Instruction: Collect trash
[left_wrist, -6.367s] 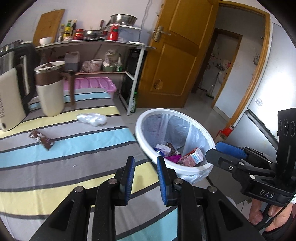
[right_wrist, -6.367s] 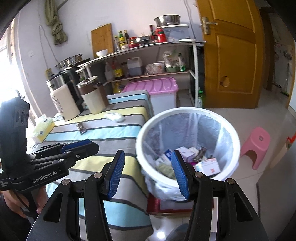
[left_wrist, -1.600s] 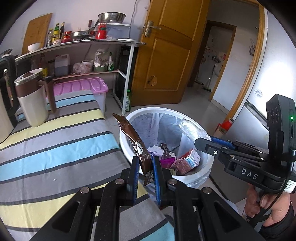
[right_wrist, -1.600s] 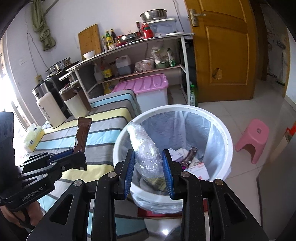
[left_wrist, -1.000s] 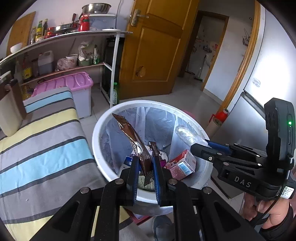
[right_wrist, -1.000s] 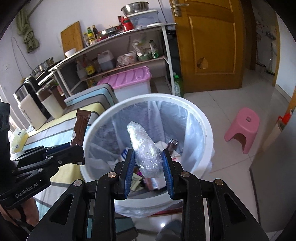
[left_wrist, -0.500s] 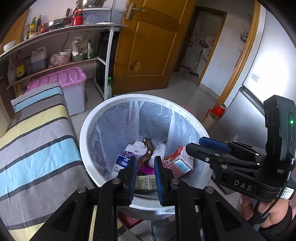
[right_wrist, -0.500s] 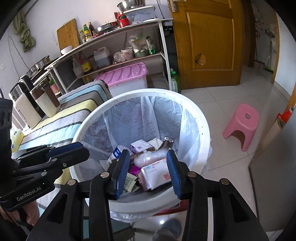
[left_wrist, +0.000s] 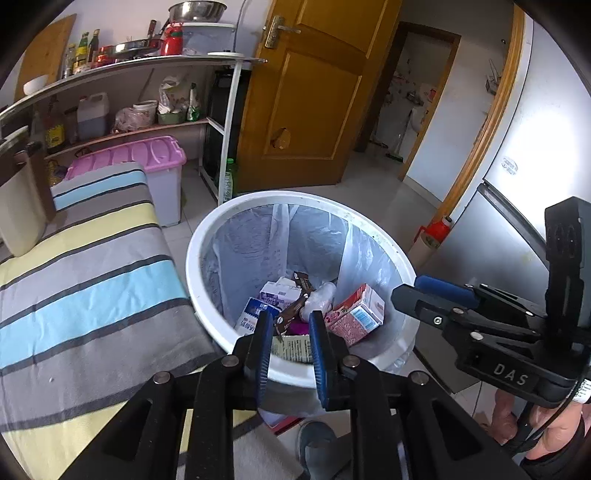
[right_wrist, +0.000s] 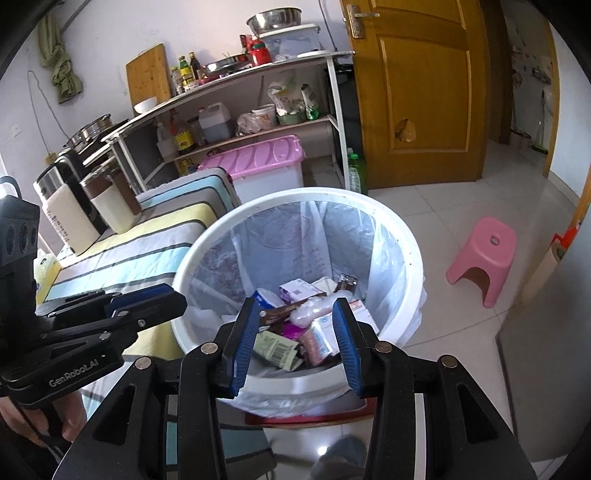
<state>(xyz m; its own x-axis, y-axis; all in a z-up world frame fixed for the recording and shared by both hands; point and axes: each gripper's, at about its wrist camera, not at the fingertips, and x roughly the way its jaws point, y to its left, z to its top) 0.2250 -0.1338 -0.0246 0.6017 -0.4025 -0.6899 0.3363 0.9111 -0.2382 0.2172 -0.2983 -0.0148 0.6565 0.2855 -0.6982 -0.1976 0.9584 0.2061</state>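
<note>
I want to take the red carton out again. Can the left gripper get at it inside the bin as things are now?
Probably yes. The left gripper is open and empty over the bin, whose mouth is uncovered. The red carton lies on top of the other trash, with nothing over it. The right gripper hovers close, which may crowd the approach.

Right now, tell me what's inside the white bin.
Inside the white bin: clear liner, brown wrapper, crumpled plastic, pink carton, other packaging. Whatever lies under that pile is hidden.

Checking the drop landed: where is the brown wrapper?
In both views, the brown wrapper lies inside the white bin, atop the cartons, beside the crumpled clear plastic.
</note>
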